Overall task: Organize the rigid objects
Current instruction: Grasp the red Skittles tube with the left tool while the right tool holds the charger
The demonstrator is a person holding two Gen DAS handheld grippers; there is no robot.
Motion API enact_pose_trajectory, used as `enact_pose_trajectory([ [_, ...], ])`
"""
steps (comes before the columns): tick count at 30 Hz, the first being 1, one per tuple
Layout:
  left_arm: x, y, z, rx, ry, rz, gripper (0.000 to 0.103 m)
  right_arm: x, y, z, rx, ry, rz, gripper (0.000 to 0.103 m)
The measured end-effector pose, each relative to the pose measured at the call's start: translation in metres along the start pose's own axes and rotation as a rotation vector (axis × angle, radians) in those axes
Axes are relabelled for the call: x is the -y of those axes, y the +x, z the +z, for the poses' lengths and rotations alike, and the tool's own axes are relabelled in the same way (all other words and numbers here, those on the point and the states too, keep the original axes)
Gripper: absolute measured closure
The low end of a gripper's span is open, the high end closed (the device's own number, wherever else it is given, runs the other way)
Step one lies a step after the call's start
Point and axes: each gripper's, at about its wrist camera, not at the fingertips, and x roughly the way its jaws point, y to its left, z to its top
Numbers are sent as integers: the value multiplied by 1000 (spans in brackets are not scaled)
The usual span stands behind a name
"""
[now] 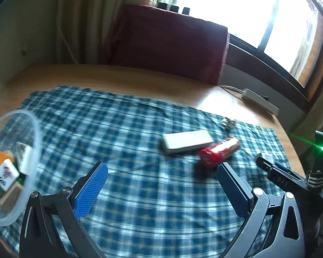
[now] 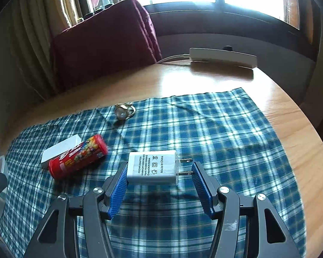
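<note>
Left gripper (image 1: 161,185): jaws spread wide with nothing between them, hovering over the checked cloth at the bottom of the left wrist view; its blue pads (image 1: 91,190) frame bare cloth.
Right gripper (image 2: 159,185): jaws wide, at the bottom centre of the right wrist view; the power adapter lies between the pads, its body against the left pad (image 2: 118,190), the prongs pointing at the right pad with a gap. Whether the adapter is lifted or lying on the cloth cannot be told.
Power adapter (image 2: 154,169): white block, printed label up, two metal prongs toward the right of the frame.
Candy tube (image 2: 77,157): red, lying on its side, left of centre in the right wrist view; touching or overlapping the white box.
White box (image 2: 61,148): flat, behind the tube, at the left of the frame.
Keyring (image 2: 123,110): small metal piece near the cloth's far edge, upper middle.
Clear bowl (image 1: 35,129): at the left edge of the left wrist view, holding a mahjong tile (image 1: 6,174), an orange piece and other small items.
Cloth (image 2: 226,139): blue checked, spread on a wooden table (image 2: 204,79).
Power strip (image 2: 222,57): white, on the table's far edge, upper right.
Background: a dark red cover (image 2: 103,43) over something behind the table, below a bright window.
</note>
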Motion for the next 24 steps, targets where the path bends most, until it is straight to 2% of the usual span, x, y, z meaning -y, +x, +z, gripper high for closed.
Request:
enact_pose_trajectory([
  [14, 47, 55, 15, -147, -77, -66, 1, 24, -5, 0, 1, 16, -3, 42],
  [24, 79, 80, 17, -158, -98, -75, 1, 32, -9, -1, 8, 26, 5, 42],
])
